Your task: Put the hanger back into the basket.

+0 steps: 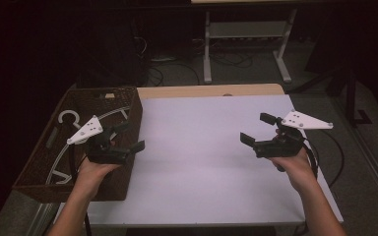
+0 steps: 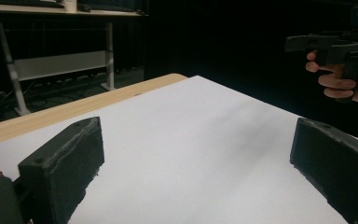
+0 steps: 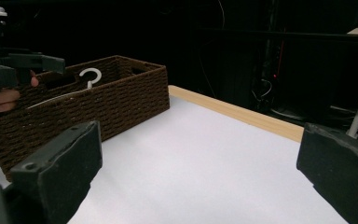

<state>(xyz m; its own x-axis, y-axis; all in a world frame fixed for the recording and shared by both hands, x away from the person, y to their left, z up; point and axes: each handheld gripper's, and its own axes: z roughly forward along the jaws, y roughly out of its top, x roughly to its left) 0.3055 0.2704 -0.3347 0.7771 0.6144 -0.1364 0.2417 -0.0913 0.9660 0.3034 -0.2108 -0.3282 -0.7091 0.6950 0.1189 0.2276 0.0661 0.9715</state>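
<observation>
A: Where does the white hanger (image 1: 69, 118) lie?

B: Inside the woven basket (image 1: 133, 110) at the left end of the bench (image 1: 202, 162). Its hook is toward the basket's far end, and the curved bar runs back along the basket's length toward the person. In the right gripper view the hook (image 3: 90, 74) pokes just above the basket rim.

A: And the two grippers?

B: The left gripper (image 1: 128, 140) hangs over the basket's inner wall, just above its near half. Its fingers (image 2: 63, 165) are spread wide with nothing between them, and they point away from the basket, out across the bare bench. The right gripper (image 1: 258, 130) is well apart from the basket, near the bench's opposite edge, fingers (image 3: 58, 170) also released and empty, aimed toward the basket.

A: So which hand is better placed?

B: The left, I would judge. The hanger lies below and behind its fingers, on the basket side, so the hand would need to swing round and dip in. Since the hanger's long axis follows the basket's length, the fingers should close across the thin bar, not along it.

A: Any risk?

B: The bar looks slim and lies close to the basket floor; a shallow pinch could slip.
</observation>
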